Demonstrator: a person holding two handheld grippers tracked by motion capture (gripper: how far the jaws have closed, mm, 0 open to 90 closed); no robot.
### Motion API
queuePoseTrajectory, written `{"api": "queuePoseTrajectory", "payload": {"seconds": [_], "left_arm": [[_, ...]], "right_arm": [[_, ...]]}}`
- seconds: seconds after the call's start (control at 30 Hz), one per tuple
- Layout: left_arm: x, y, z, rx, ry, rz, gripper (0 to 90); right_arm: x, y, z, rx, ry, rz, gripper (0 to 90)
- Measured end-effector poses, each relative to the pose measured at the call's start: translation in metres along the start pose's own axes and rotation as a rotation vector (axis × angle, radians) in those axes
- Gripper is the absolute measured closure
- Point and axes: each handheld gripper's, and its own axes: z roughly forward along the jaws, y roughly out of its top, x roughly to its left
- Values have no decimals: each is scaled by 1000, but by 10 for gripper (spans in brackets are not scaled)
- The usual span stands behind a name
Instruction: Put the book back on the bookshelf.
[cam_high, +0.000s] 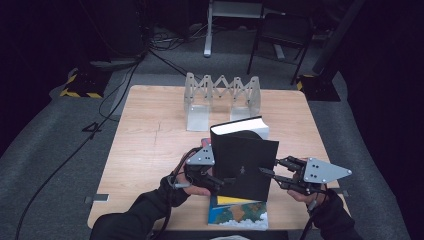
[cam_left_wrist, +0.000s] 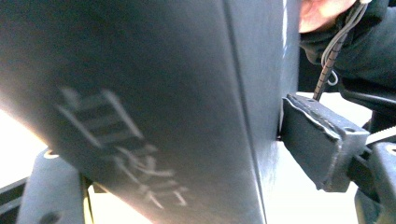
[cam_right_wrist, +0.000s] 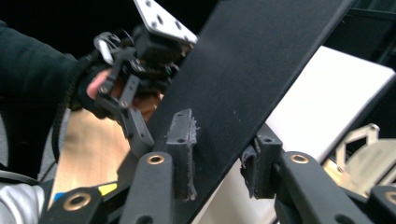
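A black hardback book (cam_high: 244, 161) stands upright over the table's near half, white page edges at its top. My left gripper (cam_high: 220, 181) is shut on its lower left, at the spine. In the left gripper view the spine (cam_left_wrist: 140, 116), with pale characters, sits between the jaws, and one pad (cam_left_wrist: 317, 140) presses on it. My right gripper (cam_high: 268, 177) is at the book's right edge. In the right gripper view its jaws (cam_right_wrist: 219, 154) straddle the black front cover (cam_right_wrist: 252, 70), which stands off the white pages (cam_right_wrist: 327, 102). They look open, with a slight gap at the far pad (cam_right_wrist: 261, 161).
A book with a colourful cover (cam_high: 238, 213) lies flat at the wooden table's (cam_high: 150, 115) near edge, below the black one. A clear folding book rack (cam_high: 222, 92) stands at the far middle. A small red object (cam_high: 205, 142) sits behind the left gripper. Cables and a chair (cam_high: 280, 30) lie beyond.
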Motion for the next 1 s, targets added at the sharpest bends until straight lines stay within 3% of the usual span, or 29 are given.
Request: {"api": "queuePoseTrajectory", "payload": {"seconds": [0.1,0.23,0.3,0.4,0.6,0.77,1.0], "left_arm": [[-1,3,-2,-15,2,19,274],[-2,7,-5,-37,-2,44,374],[-2,8,-5,-41,-2,53,415],[-4,10,-6,-33,4,87,420],[-5,10,-7,-27,0,100,431],[-8,12,-8,-20,-11,126,455],[-12,12,-8,-23,-8,151,468]], "right_arm": [[-1,-3,-3,18,-17,2,651],[-3,-9,-6,57,-90,5,624],[-4,-10,-8,63,-102,9,615],[-6,-13,-14,78,-136,19,603],[-8,-21,-15,124,-180,36,498],[-14,-34,-10,175,-147,119,333],[-12,-49,5,235,-58,152,245]]}}
